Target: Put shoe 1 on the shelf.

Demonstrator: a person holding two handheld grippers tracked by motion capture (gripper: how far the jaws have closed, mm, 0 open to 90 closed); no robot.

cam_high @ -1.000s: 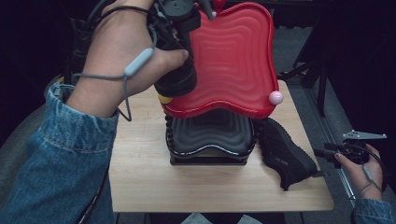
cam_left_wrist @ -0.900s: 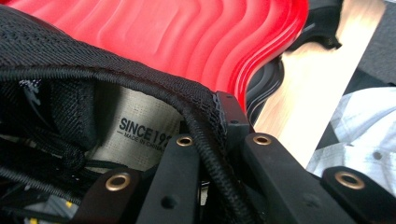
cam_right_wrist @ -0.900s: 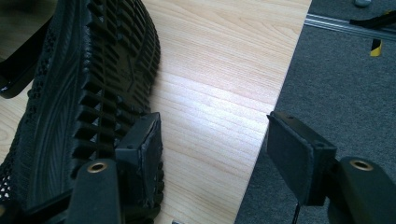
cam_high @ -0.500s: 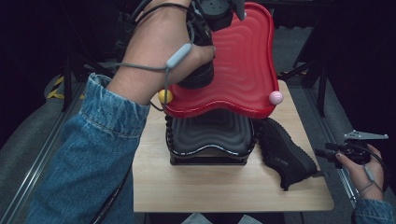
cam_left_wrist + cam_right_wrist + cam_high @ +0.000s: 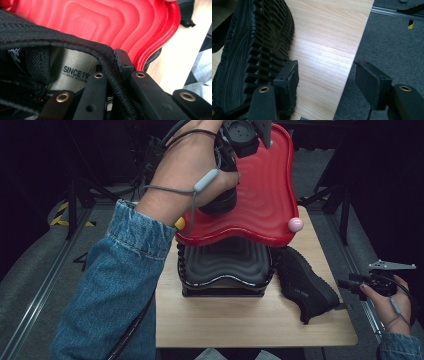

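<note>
The wooden table [image 5: 240,320] fills the lower middle of the high view, and my left forearm in its denim sleeve [image 5: 120,285] crosses the left half of that frame up to my left hand [image 5: 192,167] at the top centre. The red tray [image 5: 265,190], ridged and wavy-edged, sits in the upper centre, stacked on a black tray [image 5: 225,265] just below it.

My left gripper [image 5: 116,82] has its jaws closed together on the collar and lace of a black shoe [image 5: 37,47], which I hold over the red tray; in the left gripper view the shoe fills the left and centre, the tray's ridges behind it. The grip is on thin fabric and cord near the jaw tips, so I judge the shoe could slip or swing out if I tilt it, and the top tray could shift on the one beneath if the shoe lands hard.

A second black shoe [image 5: 305,280] lies on its side at the right of the table, sole outward. My right gripper [image 5: 327,77], low right in the high view, has its jaws apart, one touching or just beside that sole, the other past the table edge. Closing here would likely catch nothing, or nudge the shoe off.

A small pink ball [image 5: 295,224] rests at the tray's right rim, a yellow one [image 5: 180,223] at its left edge; a knock might send either rolling.
</note>
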